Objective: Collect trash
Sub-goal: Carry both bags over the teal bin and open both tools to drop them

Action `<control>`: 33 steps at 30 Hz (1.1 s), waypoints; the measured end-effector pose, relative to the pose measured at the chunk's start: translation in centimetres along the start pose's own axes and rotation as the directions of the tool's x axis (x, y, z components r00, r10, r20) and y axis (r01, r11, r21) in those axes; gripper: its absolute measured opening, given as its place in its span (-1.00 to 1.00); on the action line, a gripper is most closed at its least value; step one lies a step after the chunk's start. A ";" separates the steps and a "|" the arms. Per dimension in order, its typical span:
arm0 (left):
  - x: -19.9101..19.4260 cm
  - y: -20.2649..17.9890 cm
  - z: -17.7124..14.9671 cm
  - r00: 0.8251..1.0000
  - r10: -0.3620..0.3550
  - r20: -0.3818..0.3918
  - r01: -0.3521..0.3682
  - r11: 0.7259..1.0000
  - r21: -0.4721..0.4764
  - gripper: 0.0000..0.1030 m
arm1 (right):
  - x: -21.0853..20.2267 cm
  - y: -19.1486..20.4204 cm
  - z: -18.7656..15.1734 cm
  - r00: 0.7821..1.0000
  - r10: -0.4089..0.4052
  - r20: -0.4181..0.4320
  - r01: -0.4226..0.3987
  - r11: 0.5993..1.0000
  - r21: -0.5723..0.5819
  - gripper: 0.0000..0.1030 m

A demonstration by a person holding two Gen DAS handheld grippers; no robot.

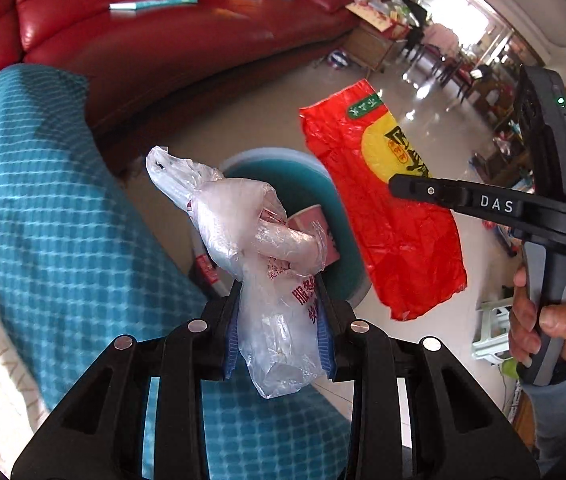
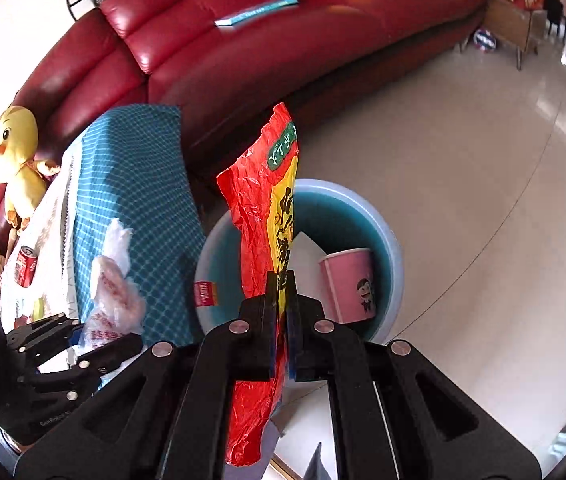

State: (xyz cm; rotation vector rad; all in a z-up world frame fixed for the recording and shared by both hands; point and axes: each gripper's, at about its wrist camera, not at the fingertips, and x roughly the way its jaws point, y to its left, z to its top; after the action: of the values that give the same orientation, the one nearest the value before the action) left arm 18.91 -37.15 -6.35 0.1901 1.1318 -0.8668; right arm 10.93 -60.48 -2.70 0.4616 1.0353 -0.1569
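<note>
Left wrist view, bottom centre: left gripper (image 1: 279, 320) is clenched on a knotted clear plastic bag (image 1: 267, 248), which sticks up between the blue pads toward frame centre. The bag is crumpled and translucent, with red print. Behind it, mid-frame, is the teal bin (image 1: 303, 176), with a pink paper cup (image 1: 315, 220) inside.

Right wrist view, bottom centre: right gripper (image 2: 281, 320) is closed tight on a red wrapper (image 2: 259, 224), pinched mid-length; the wrapper runs from the lower edge up to frame centre. It is flat and creased, red with a yellow panel and dark characters. It hangs over the bin's near rim (image 2: 219, 240). Upper frame: red sofa (image 2: 283, 40).
</note>
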 end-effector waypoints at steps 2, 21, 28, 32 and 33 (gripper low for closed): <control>1.4 -0.4 0.8 1.000 -0.001 -0.021 0.001 1.000 0.008 -0.37 | 0.2 -0.7 0.1 1.000 -0.001 -0.001 0.001 1.000 0.008 -0.93; 4.7 2.5 1.2 0.991 0.116 -0.060 -0.120 0.991 -0.066 0.72 | 5.5 -2.3 1.2 0.995 0.053 -0.080 -0.050 0.998 0.046 -0.83; 3.5 2.9 0.7 0.991 0.122 -0.048 -0.125 0.989 -0.082 0.76 | 5.8 -2.1 1.1 0.997 0.023 -0.067 -0.020 0.999 0.045 0.12; 3.2 2.7 0.1 0.993 0.112 -0.045 -0.115 0.990 -0.085 0.78 | 5.2 -2.5 1.0 0.998 -0.003 -0.066 0.007 0.999 0.052 0.35; 3.2 2.5 0.0 0.993 0.108 -0.046 -0.112 0.990 -0.086 0.78 | 5.0 -2.6 0.9 0.998 -0.009 -0.065 0.012 0.999 0.052 0.36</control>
State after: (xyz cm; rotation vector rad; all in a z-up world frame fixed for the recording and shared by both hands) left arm 21.10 -37.04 -9.76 0.1960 1.1852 -0.7162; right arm 13.36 -62.75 -7.38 0.5117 1.0993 -0.1799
